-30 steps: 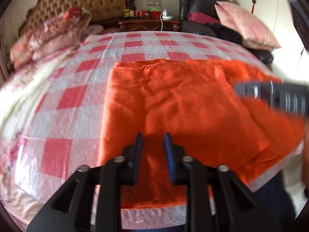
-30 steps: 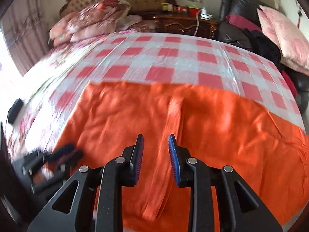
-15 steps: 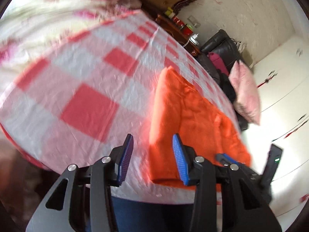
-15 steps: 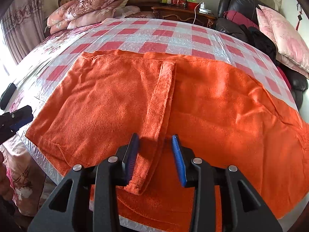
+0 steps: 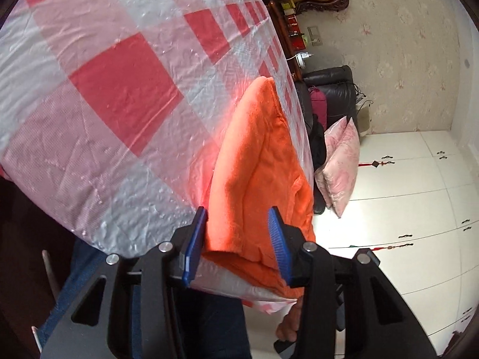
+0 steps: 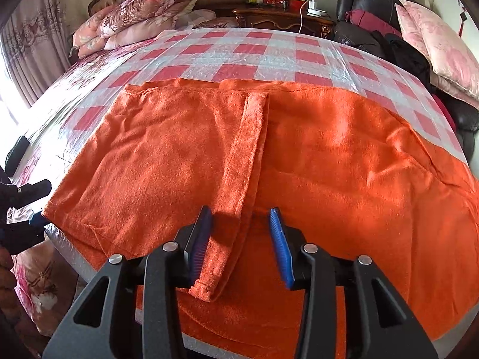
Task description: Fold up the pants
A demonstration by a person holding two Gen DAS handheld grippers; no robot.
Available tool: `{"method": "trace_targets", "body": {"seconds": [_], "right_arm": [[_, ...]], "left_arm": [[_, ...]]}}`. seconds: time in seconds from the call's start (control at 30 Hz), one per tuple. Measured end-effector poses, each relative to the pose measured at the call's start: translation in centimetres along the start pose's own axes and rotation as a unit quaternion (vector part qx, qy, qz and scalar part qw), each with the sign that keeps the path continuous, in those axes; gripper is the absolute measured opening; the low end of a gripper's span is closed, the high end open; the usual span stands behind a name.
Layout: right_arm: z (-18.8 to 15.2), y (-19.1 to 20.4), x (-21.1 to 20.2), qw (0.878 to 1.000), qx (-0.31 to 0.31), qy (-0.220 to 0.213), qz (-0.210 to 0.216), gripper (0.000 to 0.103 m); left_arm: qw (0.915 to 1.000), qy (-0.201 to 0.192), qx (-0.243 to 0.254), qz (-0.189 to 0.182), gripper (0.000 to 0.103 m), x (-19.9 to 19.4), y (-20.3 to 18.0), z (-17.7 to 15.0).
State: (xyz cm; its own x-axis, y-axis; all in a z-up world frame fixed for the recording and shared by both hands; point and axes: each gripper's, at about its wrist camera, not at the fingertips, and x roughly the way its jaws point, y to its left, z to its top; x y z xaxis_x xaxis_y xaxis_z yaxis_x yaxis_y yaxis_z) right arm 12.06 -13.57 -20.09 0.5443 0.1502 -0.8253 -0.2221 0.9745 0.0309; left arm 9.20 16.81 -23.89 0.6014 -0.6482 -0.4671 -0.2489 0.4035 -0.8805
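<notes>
The orange fleece pants (image 6: 299,155) lie spread flat across the near half of the bed, with a narrow folded strip (image 6: 242,161) running down the middle toward me. My right gripper (image 6: 241,233) is open and hovers over the near end of that strip. My left gripper (image 5: 238,234) is open at the bed's near left edge, rolled sideways, its jaws on either side of the pants' corner (image 5: 254,179) without closing on it. The left gripper also shows at the left edge of the right wrist view (image 6: 24,209).
The bed carries a red-and-white checked plastic cover (image 6: 239,53). Folded floral quilts (image 6: 134,21) lie by the headboard. A wooden nightstand (image 6: 281,18), a black leather chair (image 6: 374,30) and pink pillows (image 6: 437,42) stand at the far right. White wardrobe doors (image 5: 419,209) are beyond the bed.
My left gripper swung from over the pants to the bed's left edge, rolled sideways and opened around the corner. My right gripper opened wider and pulled back toward the near edge.
</notes>
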Motion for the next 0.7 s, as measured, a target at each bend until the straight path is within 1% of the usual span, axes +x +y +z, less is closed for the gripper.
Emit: {"method": "trace_targets", "body": {"seconds": [0.17, 0.2, 0.3, 0.33, 0.37, 0.4, 0.53, 0.57, 0.6, 0.63, 0.7], "right_arm": [[0.0, 0.0, 0.0, 1.000, 0.001, 0.000, 0.000, 0.040], [0.0, 0.0, 0.0, 1.000, 0.002, 0.000, 0.000, 0.040], [0.0, -0.1, 0.0, 1.000, 0.001, 0.001, -0.001, 0.040], [0.0, -0.1, 0.0, 1.000, 0.001, 0.000, -0.001, 0.040], [0.0, -0.1, 0.0, 1.000, 0.000, 0.001, -0.001, 0.040], [0.0, 0.0, 0.0, 1.000, 0.000, 0.002, -0.001, 0.040], [0.1, 0.0, 0.0, 1.000, -0.001, 0.005, 0.000, 0.041], [0.1, 0.0, 0.0, 1.000, -0.001, 0.007, 0.000, 0.046], [0.3, -0.1, 0.1, 1.000, 0.001, 0.012, -0.002, 0.053], [0.4, -0.1, 0.2, 1.000, 0.001, 0.024, 0.002, 0.055], [0.9, -0.2, 0.2, 0.999, 0.001, 0.039, 0.007, 0.056]], "left_arm": [[1.0000, 0.003, 0.002, 0.002, 0.044, 0.3, -0.4, -0.1], [0.9999, 0.003, 0.006, 0.008, 0.043, 0.4, -0.7, -0.1], [0.9978, 0.009, 0.052, 0.041, 0.042, 1.4, -2.6, -0.6], [0.9967, 0.005, 0.061, 0.053, 0.040, 1.6, -3.0, -0.8], [0.9956, 0.002, 0.067, 0.066, 0.027, 1.7, -3.2, -0.9], [0.9939, 0.001, 0.075, 0.081, 0.017, 2.0, -3.4, -1.0], [0.9868, -0.012, 0.110, 0.118, 0.014, 2.1, -4.5, -1.3], [0.9802, -0.020, 0.136, 0.142, 0.013, 2.1, -5.5, -1.5], [0.9742, -0.024, 0.158, 0.159, 0.012, 2.2, -6.3, -1.8], [0.9623, -0.034, 0.195, 0.186, 0.012, 2.4, -7.5, -2.4], [0.9261, -0.055, 0.282, 0.245, 0.011, 2.9, -10.2, -4.0]]}}
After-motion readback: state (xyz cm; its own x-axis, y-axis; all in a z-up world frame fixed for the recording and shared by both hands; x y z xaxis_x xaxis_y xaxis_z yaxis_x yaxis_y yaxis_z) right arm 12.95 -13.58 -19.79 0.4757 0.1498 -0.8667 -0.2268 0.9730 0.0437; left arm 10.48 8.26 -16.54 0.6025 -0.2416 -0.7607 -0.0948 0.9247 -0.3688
